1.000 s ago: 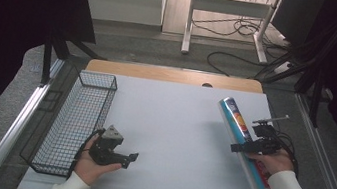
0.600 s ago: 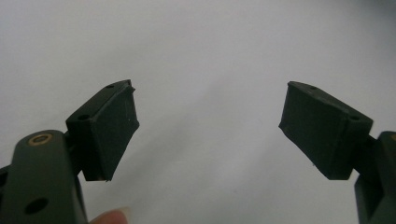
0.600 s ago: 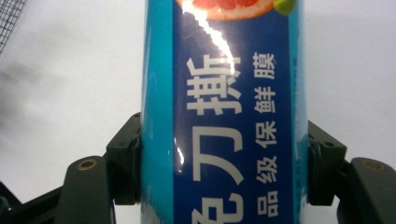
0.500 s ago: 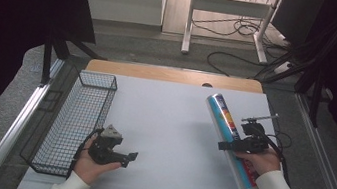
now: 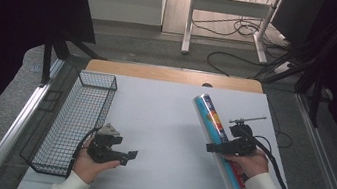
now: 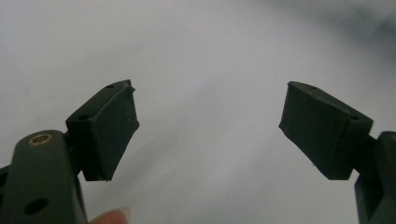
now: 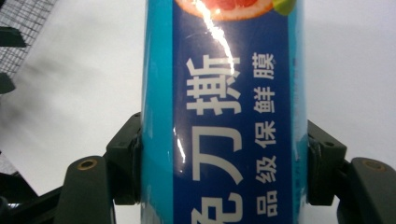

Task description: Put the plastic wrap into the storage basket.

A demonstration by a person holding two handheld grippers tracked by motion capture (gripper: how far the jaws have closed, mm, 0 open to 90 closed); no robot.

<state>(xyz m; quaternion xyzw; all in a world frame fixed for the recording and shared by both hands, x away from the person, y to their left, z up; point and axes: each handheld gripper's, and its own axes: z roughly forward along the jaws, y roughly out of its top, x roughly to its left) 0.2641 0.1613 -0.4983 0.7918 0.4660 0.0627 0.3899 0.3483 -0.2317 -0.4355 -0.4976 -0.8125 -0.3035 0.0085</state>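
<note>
Right tongs (image 5: 212, 148) clench a blue cling-film box (image 5: 216, 134), well right of the wire basket (image 5: 77, 116); left tongs (image 5: 132, 156) gape beside that basket.

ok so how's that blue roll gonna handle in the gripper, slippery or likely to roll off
The roll looks glossy, with glare streaks on its wrap, so it may slip between the right gripper's pads. It's a long round tube, so it would probably roll if set on the table. Gripped near mid-length, it seems fairly balanced and likely stiff.
</note>
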